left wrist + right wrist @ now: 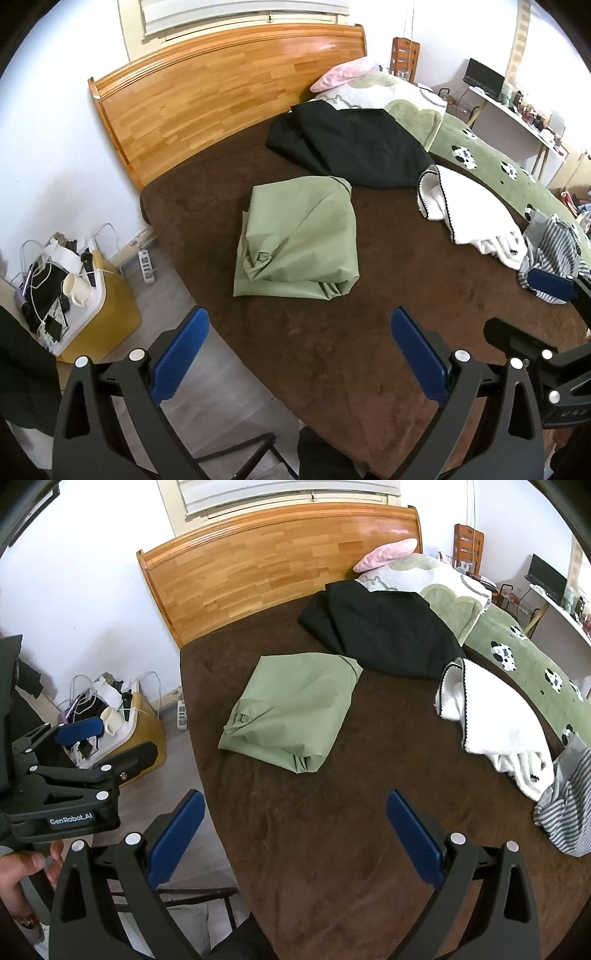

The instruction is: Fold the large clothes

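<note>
A light green garment (299, 240) (291, 709) lies folded into a rough rectangle on the brown bed cover (332, 350) (332, 830). Behind it sits a folded black garment (354, 147) (384, 635). To the right lie a white garment (469, 210) (495, 727) and a grey striped garment (554, 254) (569, 812), both crumpled. My left gripper (299, 354) hangs open near the bed's near edge, nothing between its blue pads. My right gripper (295, 834) is open too, above the brown cover. Each gripper shows at the side of the other's view.
A wooden headboard (229, 92) closes the far side. Pillows (391, 92) and a green patterned blanket (498, 166) fill the right side. A cluttered bedside box with a mug (77, 288) stands on the floor at left, beside a power strip (146, 264). A desk (517, 118) stands far right.
</note>
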### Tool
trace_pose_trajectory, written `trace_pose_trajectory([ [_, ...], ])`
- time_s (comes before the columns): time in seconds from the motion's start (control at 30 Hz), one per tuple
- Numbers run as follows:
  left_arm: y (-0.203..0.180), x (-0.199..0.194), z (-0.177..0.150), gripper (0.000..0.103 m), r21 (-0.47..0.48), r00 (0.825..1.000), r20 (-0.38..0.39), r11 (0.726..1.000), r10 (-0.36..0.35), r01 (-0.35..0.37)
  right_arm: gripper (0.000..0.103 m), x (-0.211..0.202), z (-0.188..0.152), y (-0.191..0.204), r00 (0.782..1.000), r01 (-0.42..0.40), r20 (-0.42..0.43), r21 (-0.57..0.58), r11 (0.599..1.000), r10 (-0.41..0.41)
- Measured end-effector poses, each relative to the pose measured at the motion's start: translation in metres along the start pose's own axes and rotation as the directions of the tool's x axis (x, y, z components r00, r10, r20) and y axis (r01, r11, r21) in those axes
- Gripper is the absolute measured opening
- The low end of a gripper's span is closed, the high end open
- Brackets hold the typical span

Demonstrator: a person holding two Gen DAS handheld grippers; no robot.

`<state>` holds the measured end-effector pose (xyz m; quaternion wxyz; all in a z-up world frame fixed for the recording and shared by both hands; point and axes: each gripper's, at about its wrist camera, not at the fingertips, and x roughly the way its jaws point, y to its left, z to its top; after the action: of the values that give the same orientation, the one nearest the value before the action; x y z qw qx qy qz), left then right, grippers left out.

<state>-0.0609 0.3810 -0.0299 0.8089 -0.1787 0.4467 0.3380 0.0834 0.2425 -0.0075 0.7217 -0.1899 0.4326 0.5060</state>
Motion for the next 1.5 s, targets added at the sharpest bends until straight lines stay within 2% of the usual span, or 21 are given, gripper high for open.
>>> trace_pose_trajectory([
  [0.6, 0.0017, -0.0034, -0.0010, 0.096, -0.008, 1.000, 0.028, 1.000, -0.004, 0.004, 0.097, 0.0022, -0.0041, -0.0017, 1.000, -0.001, -0.015, 0.000, 1.000, 0.001],
  [0.7, 0.0021, -0.0020, 0.0003, 0.096, -0.003, 0.999, 0.027, 0.999, -0.034, 0.034, 0.097, 0.0026, -0.0034, -0.0011, 1.000, 0.000, -0.015, 0.000, 1.000, 0.000],
  [0.87, 0.0010, -0.0009, -0.0007, 0.096, 0.008, 0.999, 0.021, 0.999, -0.040, 0.040, 0.097, 0.0030, -0.0039, -0.0008, 1.000, 0.000, -0.015, 0.002, 1.000, 0.000],
  [1.5, 0.0072, -0.0004, 0.0005, 0.096, -0.015, 1.000, 0.028, 1.000, -0.003, 0.004, 0.097, 0.0023, -0.0037, -0.0011, 1.000, -0.001, -0.015, 0.000, 1.000, 0.001],
])
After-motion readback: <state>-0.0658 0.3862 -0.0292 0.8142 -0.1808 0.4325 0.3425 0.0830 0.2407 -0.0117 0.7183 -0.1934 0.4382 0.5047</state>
